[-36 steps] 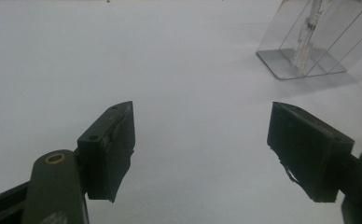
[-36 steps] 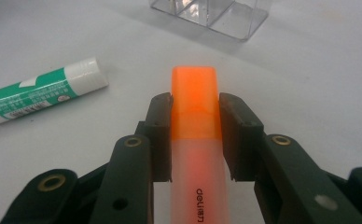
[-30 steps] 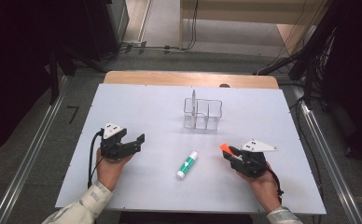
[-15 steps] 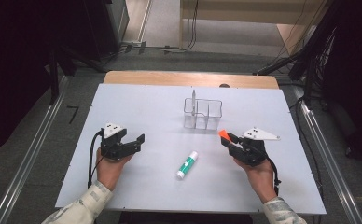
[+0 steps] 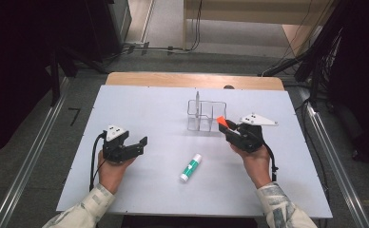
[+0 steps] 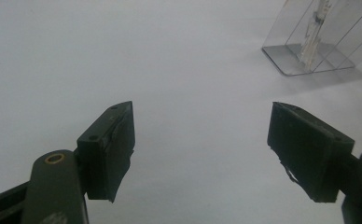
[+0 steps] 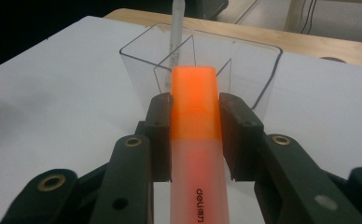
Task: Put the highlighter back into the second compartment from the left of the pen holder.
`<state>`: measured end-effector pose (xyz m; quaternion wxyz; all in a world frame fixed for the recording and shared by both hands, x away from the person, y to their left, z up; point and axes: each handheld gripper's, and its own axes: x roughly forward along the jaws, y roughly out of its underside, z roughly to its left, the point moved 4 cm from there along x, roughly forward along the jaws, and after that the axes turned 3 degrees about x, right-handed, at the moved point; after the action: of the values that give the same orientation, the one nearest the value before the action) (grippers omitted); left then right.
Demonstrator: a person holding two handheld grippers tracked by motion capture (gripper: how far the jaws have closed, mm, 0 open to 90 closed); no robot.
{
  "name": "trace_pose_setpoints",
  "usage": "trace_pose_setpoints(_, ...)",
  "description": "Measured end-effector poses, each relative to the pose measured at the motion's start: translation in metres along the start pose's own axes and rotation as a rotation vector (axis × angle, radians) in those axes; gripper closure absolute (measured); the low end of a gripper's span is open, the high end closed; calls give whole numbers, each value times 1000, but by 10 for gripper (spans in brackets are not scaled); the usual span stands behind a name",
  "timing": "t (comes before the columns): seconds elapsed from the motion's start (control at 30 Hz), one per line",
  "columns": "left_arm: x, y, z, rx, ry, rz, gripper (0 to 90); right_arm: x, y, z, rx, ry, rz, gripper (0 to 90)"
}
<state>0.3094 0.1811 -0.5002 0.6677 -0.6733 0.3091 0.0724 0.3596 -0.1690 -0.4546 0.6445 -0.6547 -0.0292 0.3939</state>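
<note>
My right gripper [image 5: 230, 127] [image 7: 194, 121] is shut on an orange highlighter [image 7: 194, 107] [image 5: 221, 121], whose cap end points toward a clear plastic organizer [image 5: 206, 115] [image 7: 202, 60] just beyond it. A white pen [image 5: 198, 102] [image 7: 175, 32] stands upright in the organizer. A green and white glue stick [image 5: 190, 167] lies on the white table between my two hands. My left gripper [image 5: 137, 145] [image 6: 200, 154] rests at the table's left with its jaws wide apart and nothing between them. The organizer [image 6: 316, 39] sits far off to its upper right.
The white tabletop [image 5: 144, 109] has a wooden strip [image 5: 192, 80] along its far edge. Cables [image 5: 140, 46] and dark equipment lie on the floor beyond the table. Metal rails [image 5: 30, 156] run along both sides.
My right gripper has risen and moved forward and left toward the organizer with the highlighter in it. The left gripper and the glue stick have stayed where they were.
</note>
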Motion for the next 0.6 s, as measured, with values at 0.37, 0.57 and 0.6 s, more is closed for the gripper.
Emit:
trace_pose_setpoints(0.37, 0, 0, 1, 1, -2, -5, 238, 15, -23, 4, -5, 8, -16, 646)
trace_pose_setpoints(0.57, 0, 0, 1, 3, -2, -5, 237, 22, -36, 6, -2, 8, -22, 646)
trace_pose_setpoints(0.6, 0, 0, 1, 4, -2, -5, 237, 24, -38, 7, 1, 8, -19, 646)
